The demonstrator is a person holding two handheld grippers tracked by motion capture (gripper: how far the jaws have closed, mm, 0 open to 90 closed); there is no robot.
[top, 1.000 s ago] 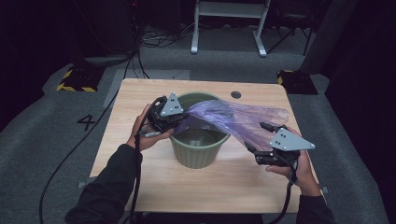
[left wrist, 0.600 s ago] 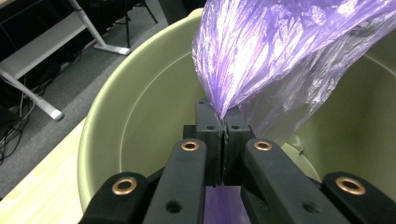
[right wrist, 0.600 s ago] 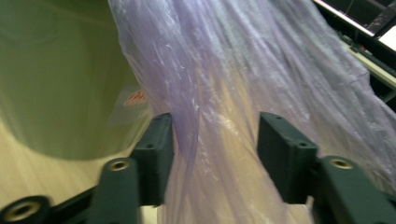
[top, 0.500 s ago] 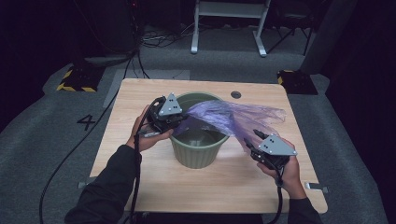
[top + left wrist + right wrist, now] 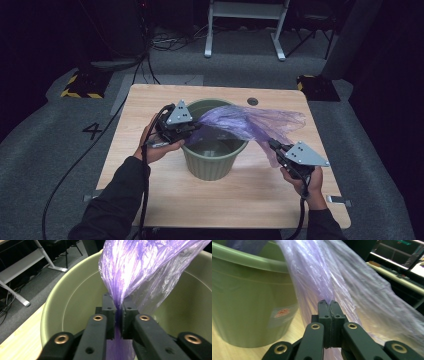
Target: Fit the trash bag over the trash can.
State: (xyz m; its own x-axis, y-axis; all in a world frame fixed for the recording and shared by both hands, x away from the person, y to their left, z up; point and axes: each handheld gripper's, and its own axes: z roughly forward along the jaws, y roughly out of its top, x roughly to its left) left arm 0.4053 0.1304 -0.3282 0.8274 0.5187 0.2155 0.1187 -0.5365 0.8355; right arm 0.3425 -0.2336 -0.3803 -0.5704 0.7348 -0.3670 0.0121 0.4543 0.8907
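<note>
- Purple film is clamped between the pads of my right gripper (image 5: 329, 305): its jaws have just been closing and now stand together on the thin plastic, nothing else between them.
- Compared with a second ago, that gripper sits nearer the bin's right flank than the table's right edge where it hung before; in the high view it shows as right gripper (image 5: 276, 148) with my right hand (image 5: 306, 181) behind it.
- My left gripper (image 5: 119, 305) pinches a gathered rope of the same bag; its jaws have just been easing apart a touch, yet the pads still press the plastic from both sides. Left hand (image 5: 152, 145) has kept its place at the bin's left rim.
- Purple bag (image 5: 250, 121) now spans from the left rim, across the mouth of the green bin (image 5: 212, 162), and down over its right side toward my right gripper. Most of it lies above and outside the bin, not in it.
- Bin stands upright near the middle of the wooden table (image 5: 150, 200), slightly toward the far edge.
- My reading: with two corners now in hand, I judge the bag ready to be spread open and drawn down over the rim as a liner. The opening is still bunched, so it needs pulling apart first.
- Risk: the left hold looks slack; a hard tug from the right could slip the film out.
</note>
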